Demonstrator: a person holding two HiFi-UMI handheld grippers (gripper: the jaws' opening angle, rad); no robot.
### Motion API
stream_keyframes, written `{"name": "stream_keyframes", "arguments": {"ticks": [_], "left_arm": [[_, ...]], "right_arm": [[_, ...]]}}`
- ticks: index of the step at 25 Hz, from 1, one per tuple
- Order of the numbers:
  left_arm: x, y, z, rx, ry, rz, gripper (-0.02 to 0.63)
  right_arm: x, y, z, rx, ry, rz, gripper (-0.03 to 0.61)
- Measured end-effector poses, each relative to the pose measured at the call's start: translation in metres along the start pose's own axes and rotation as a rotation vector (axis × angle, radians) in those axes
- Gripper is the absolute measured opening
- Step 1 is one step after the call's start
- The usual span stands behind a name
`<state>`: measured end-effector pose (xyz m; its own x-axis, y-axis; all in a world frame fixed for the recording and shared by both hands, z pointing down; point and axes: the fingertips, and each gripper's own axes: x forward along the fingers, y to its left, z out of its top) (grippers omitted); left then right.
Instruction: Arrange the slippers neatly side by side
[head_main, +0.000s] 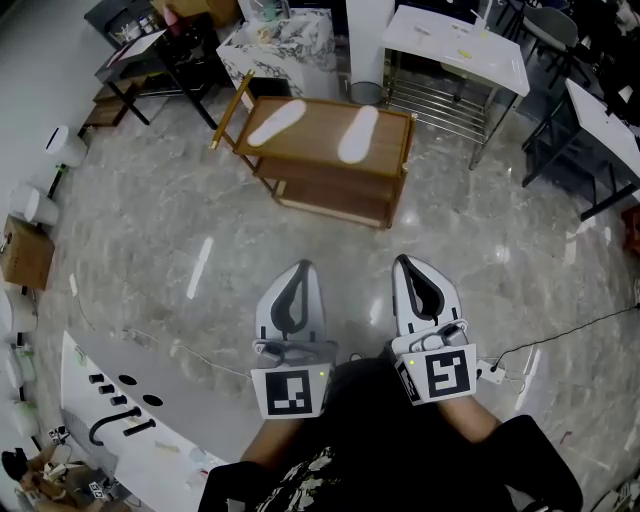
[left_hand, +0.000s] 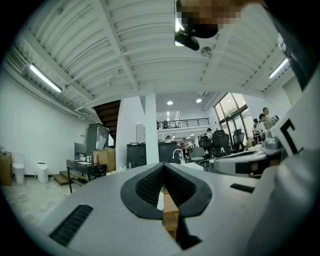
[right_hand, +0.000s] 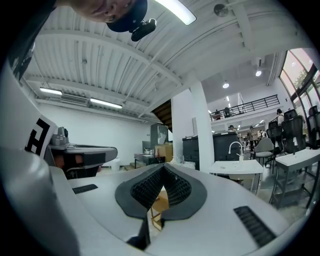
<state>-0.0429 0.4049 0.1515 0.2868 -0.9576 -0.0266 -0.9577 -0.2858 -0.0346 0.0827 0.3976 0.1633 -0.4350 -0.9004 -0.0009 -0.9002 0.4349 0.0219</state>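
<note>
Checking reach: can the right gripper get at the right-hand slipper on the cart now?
Probably not yet: the right gripper is shut and well short of the slipper; only floor lies between.

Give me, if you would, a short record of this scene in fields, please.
slippers: two, white, lying apart and not parallel
support: top of the wooden cart
left gripper: shut, empty, over the floor, short of the cart
right gripper: shut, empty, beside the left one
task state: slippers untouched
</note>
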Motion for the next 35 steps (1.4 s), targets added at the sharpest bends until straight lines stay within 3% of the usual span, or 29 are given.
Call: {"name": "stream_keyframes", "arguments": {"ticks": [12,35], "left_arm": [[-0.026,0.023,-0.008,-0.008,-0.015,0.019,0.003],[-0.028,0.030,-0.011,0.002,0.002,0.040,0.003]], "right_arm": [[-0.005,0.034,-0.003,-0.024,-0.014,0.010,-0.003],[-0.002,0.035,-0.003,-0.022,-0.022,0.011,-0.003]]}}
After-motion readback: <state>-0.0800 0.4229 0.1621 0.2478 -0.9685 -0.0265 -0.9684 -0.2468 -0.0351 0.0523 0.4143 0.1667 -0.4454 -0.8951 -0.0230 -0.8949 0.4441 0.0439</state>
